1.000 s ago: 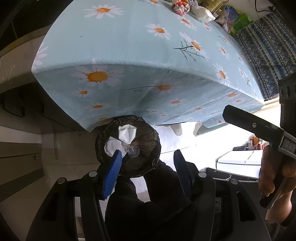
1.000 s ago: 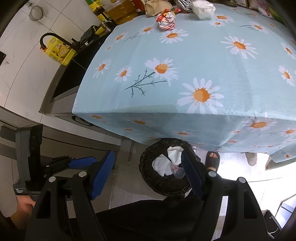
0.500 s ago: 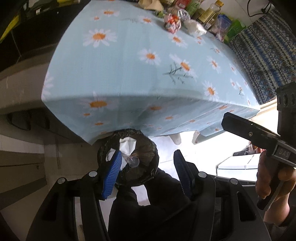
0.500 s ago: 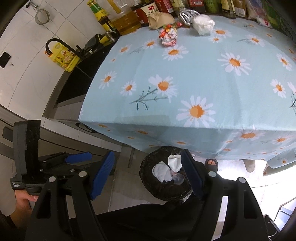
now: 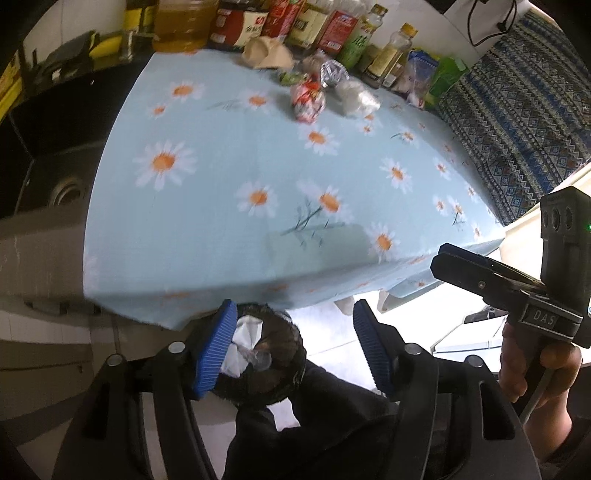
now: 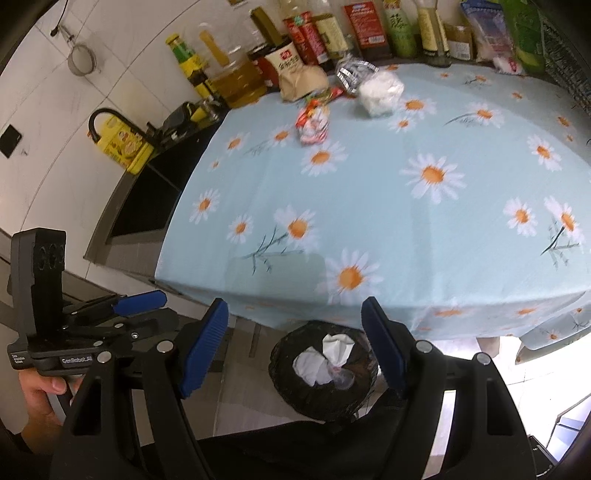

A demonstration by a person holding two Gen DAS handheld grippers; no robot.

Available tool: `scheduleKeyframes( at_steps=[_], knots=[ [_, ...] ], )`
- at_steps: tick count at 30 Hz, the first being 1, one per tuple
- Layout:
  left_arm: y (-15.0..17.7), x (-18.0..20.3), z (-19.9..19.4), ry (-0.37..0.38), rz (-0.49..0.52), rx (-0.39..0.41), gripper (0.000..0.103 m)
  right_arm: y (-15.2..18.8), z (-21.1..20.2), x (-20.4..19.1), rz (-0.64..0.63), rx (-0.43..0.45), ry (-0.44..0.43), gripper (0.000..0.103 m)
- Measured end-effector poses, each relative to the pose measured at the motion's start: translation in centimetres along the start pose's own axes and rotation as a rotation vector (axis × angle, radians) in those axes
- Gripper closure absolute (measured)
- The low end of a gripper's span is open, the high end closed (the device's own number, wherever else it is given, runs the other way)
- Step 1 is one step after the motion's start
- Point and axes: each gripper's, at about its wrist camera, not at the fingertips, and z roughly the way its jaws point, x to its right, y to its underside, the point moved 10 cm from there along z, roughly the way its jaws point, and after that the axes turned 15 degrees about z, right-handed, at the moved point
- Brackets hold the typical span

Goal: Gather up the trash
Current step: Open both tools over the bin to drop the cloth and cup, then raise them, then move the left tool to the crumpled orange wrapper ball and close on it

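Note:
A black-lined trash bin (image 6: 325, 373) stands on the floor below the table's near edge, with white tissues and a clear plastic piece inside; it also shows in the left wrist view (image 5: 266, 362). On the far part of the daisy tablecloth (image 6: 406, 206) lie a crumpled red-and-white wrapper (image 6: 313, 125), a white crumpled wad (image 6: 380, 92), a foil wrapper (image 6: 351, 72) and a brown paper bag (image 6: 303, 81). The wrapper (image 5: 307, 100) and the wad (image 5: 356, 98) show in the left view too. My left gripper (image 5: 295, 347) and my right gripper (image 6: 295, 347) are both open and empty, above the bin.
Bottles and sauce packets (image 6: 332, 33) line the table's far edge. A dark sink (image 6: 147, 199) with a black tap lies left of the table. A patterned blue cloth (image 5: 517, 110) hangs at the right. The person's dark-clad legs (image 5: 314, 424) are below the grippers.
Both grippers have risen and tilted up, so more of the tabletop and the bottles at the back came into view. The bin has dropped lower in both views. The jaws stayed open.

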Motion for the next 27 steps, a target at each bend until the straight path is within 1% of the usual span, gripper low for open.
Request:
scheduleKeyframes(
  at_steps=[8, 11, 16, 18, 19, 22, 24, 27],
  knots=[
    [-4.7, 0.7, 0.3, -0.015, 0.024, 0.036, 0.039, -3.7, -1.4, 1.6, 0.006, 0.039, 0.004, 0.028],
    [-6.8, 0.8, 0.7, -0.026, 0.032, 0.043, 0.039, -5.2, -1.8, 2.4, 0.009, 0.048, 0.005, 0.024],
    [-9.7, 0.8, 1.7, -0.044, 0.033, 0.04, 0.039, -7.2, -2.1, 3.6, 0.013, 0.054, 0.007, 0.024],
    [-10.6, 0.9, 2.0, -0.052, 0.041, 0.041, 0.036, -7.9, -2.2, 4.1, 0.015, 0.057, 0.009, 0.024],
    [-11.3, 0.9, 2.1, -0.06, 0.045, 0.048, 0.032, -8.3, -2.3, 4.3, 0.018, 0.058, 0.008, 0.024],
    [-12.6, 1.3, 2.3, -0.054, 0.049, 0.055, 0.032, -9.4, -2.5, 5.1, 0.021, 0.061, 0.006, 0.022],
    [-13.7, 1.4, 2.9, -0.062, 0.056, 0.049, 0.032, -10.0, -2.5, 5.5, 0.028, 0.062, 0.001, 0.02],
    [-15.2, 1.2, 3.6, -0.076, 0.061, 0.045, 0.032, -10.8, -2.4, 6.4, 0.041, 0.061, 0.007, 0.019]
  ],
)
